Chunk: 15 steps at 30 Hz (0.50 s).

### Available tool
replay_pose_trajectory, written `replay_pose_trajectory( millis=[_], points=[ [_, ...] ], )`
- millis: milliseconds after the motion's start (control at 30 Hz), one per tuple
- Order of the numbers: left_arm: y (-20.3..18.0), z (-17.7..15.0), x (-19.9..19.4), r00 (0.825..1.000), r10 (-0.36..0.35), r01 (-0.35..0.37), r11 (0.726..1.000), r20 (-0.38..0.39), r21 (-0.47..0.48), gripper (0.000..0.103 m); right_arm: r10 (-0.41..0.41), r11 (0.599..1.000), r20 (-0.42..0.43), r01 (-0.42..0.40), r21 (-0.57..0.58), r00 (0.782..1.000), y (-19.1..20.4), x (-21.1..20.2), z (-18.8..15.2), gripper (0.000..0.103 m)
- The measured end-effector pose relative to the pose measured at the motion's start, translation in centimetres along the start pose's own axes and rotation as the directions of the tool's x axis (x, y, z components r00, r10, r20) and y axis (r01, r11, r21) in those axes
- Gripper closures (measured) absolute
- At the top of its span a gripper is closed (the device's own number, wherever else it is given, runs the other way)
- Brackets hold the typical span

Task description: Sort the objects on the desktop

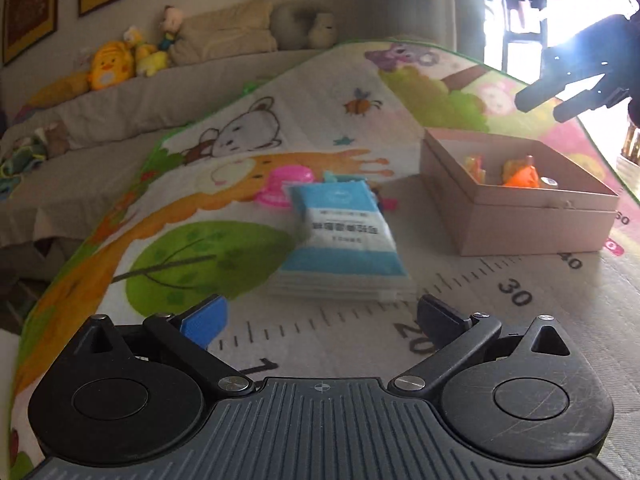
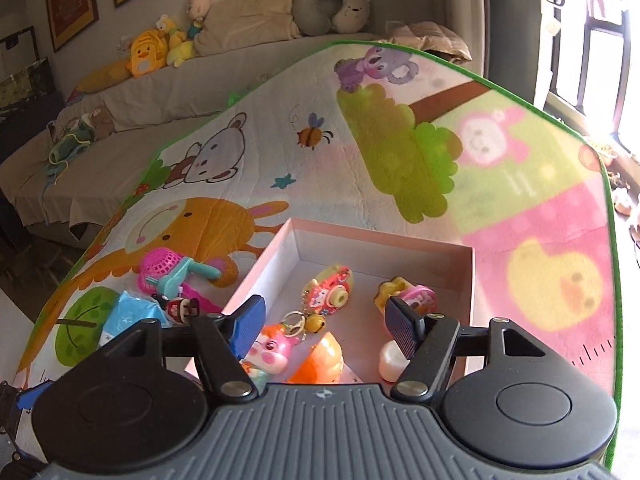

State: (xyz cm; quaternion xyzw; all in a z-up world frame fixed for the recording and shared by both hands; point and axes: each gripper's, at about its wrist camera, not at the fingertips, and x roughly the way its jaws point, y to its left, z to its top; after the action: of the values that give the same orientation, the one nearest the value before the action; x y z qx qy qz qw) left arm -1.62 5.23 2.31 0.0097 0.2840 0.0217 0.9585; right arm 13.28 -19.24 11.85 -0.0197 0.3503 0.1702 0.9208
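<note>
A: Left wrist view — blue-white packet [image 1: 340,236] lies flat on the play mat [image 1: 248,152], long axis running away from the left tool [image 1: 320,316], slightly skewed toward the mat's right side. Near short end just ahead of the fingers. Tool's jaws spread wide, nothing between.

B: What's around it?

A: Pink toy [image 1: 285,186] touching or just behind its far end, w/ a teal bit; can't tell if they overlap. Pink box [image 1: 516,216] to the right, apart from the packet, bare mat between. Left of the packet is bare mat out to the green border.

B: Right wrist view?

A: Right tool [image 2: 324,320] hangs over the box's near part, jaws apart, holding nothing. Box [image 2: 384,240] holds a camera keychain [image 2: 330,290], bell [image 2: 314,322], pink-orange figure [image 2: 272,350], orange ball [image 2: 320,358], white piece [image 2: 391,360], yellow-pink toy [image 2: 406,294] by the right finger.

B: Outside the box?

A: Near its left wall: pink basket toy [image 2: 160,270] w/ teal handle [image 2: 188,274], small red-white figure [image 2: 180,306], packet [image 2: 132,314] partly hidden by the tool body. Far half and right side of the mat are bare. Sofa [image 2: 168,92] w/ plush toys [image 2: 148,54] beyond the mat's far edge.
</note>
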Motion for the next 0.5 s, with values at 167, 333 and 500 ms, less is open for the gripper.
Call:
replay_pose_trajectory(
  millis=[167, 333, 500],
  points=[
    [1.3, -0.8, 0.1, 1.000, -0.028, 0.028, 0.998, 0.003, -0.058, 0.000, 0.082, 0.995, -0.061, -0.085, -0.056, 0.995, 5.5, 1.6, 2.2, 0.025],
    [2.1, -1.0, -0.3, 0.996, -0.081, 0.085, 0.991, 0.040, -0.100, 0.000, 0.157, 0.987, -0.182, -0.161, -0.006, 0.971, 10.3, 6.9, 4.2, 0.025],
    [2.6, -1.2, -0.7, 0.993, -0.097, 0.106, 0.983, 0.068, -0.147, 0.000, 0.132, 0.989, -0.258, -0.145, -0.029, 0.957, 14.1, 13.4, 4.6, 0.029]
  ],
)
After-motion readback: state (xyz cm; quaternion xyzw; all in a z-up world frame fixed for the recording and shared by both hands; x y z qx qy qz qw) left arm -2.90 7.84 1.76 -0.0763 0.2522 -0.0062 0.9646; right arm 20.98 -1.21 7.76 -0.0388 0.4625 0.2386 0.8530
